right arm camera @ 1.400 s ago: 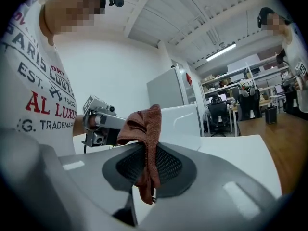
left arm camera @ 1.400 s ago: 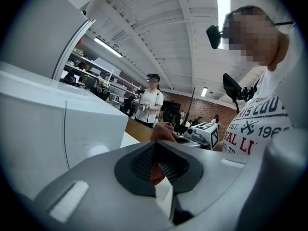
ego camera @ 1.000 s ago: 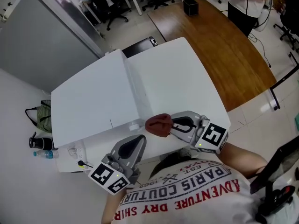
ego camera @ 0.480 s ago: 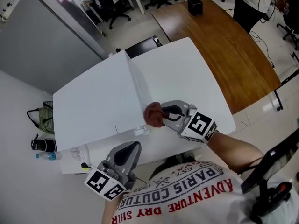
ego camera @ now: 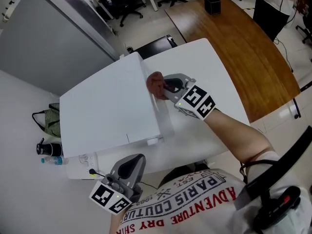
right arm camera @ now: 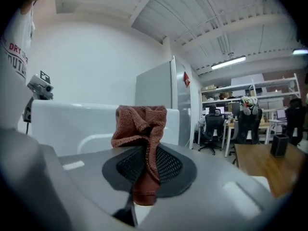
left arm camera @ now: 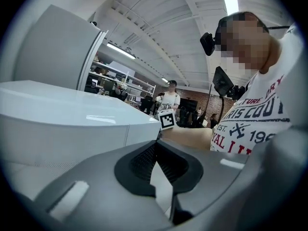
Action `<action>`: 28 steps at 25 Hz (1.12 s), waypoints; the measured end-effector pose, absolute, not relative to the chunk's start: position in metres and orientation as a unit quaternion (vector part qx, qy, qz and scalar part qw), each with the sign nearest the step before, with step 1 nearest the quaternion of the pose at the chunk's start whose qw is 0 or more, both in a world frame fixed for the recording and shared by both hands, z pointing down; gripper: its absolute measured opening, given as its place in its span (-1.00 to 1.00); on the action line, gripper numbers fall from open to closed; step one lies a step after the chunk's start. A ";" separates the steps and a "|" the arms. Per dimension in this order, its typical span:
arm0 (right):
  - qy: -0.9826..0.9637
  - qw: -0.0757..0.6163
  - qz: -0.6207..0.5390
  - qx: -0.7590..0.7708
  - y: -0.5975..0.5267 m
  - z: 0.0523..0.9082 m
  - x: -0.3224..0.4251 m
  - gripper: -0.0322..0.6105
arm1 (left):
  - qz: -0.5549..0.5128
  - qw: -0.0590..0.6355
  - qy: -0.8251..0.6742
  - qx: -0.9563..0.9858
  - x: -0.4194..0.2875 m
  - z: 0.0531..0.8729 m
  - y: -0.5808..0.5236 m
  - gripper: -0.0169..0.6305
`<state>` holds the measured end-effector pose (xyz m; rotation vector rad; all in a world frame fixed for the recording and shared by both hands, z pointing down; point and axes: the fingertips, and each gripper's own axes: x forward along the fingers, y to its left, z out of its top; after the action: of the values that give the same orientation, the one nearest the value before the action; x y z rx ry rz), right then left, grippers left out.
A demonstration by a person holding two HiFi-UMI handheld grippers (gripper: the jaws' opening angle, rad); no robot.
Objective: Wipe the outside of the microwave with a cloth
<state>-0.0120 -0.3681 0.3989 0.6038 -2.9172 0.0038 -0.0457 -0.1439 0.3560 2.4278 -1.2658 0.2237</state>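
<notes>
The left gripper (ego camera: 132, 164) hangs low by the person's shirt, off the front of the bench (ego camera: 209, 67). It has slid a bit lower and more to the left than a moment ago. It is not helping with the wipe.

The microwave (ego camera: 107, 106) is the big white box on the bench. The cloth (ego camera: 156, 85) was down by its near front corner a second ago. Now it has gone up along the right side, close to the back corner. So I think one long wipe along that side edge is nearly done. The other sides look like they are left to do.

The left fingers (left arm camera: 137, 162) are pressed together at the tips, and nothing is between them.

The right gripper (ego camera: 169, 86) has its fingers (right arm camera: 166, 166) closed tight on the cloth. A bunch of the red-brown cloth sticks out past the tips and a bit hangs down between them. The bunch sits right at the top right edge of the microwave and looks to be touching it.
</notes>
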 end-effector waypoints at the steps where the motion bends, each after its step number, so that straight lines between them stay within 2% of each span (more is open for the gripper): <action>1: -0.974 0.085 -0.002 0.209 -0.379 0.397 -0.014 -0.77 | 0.083 0.198 -0.453 0.865 -0.047 0.357 -0.143 -0.93; 17: -0.955 0.090 0.027 0.281 -0.489 0.410 -0.045 -0.80 | 0.099 0.191 -0.472 0.855 -0.072 0.351 -0.145 -0.93; 28: -0.955 0.075 0.032 0.285 -0.443 0.430 0.033 -0.77 | 0.099 0.194 -0.438 0.872 -0.044 0.361 -0.151 -0.93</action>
<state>0.0329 -0.4434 0.4298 0.8561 -2.8642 0.0945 -0.0438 -0.1513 0.3613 2.4447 -1.2294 0.2769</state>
